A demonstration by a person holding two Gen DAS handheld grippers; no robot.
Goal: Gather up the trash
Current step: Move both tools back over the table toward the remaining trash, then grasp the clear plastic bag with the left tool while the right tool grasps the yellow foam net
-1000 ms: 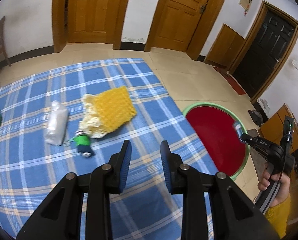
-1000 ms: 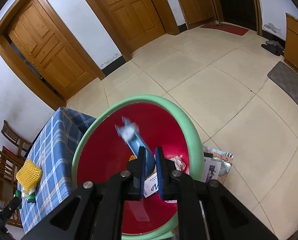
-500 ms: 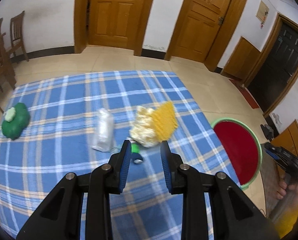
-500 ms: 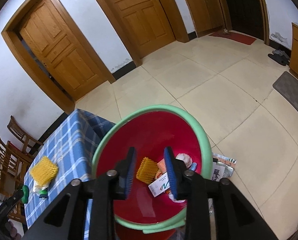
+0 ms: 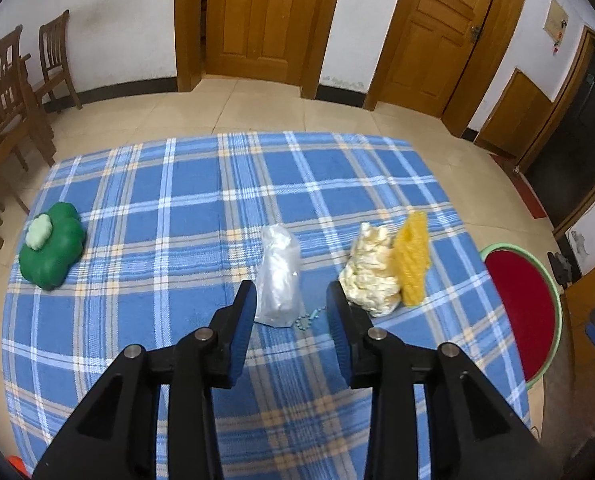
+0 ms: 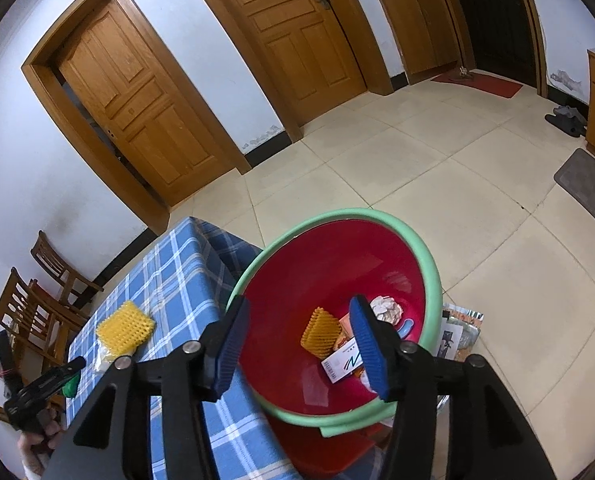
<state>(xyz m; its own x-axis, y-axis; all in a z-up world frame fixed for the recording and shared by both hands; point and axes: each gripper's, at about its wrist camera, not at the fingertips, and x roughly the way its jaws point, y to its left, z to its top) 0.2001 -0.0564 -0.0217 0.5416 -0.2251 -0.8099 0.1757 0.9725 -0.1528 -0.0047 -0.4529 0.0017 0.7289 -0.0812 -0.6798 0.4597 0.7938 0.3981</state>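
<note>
Clear plastic bag [image 5: 278, 276] lies just beyond the left hand-held gripper [image 5: 291, 308] — jaws wide, empty.

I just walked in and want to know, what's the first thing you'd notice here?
The big red basin with its green rim stands on the floor beside the table, already holding a yellow foam net, a small box and crumpled paper. The open right gripper hangs over it. On the blue plaid tablecloth, the open left gripper points at a clear plastic bag.
</note>
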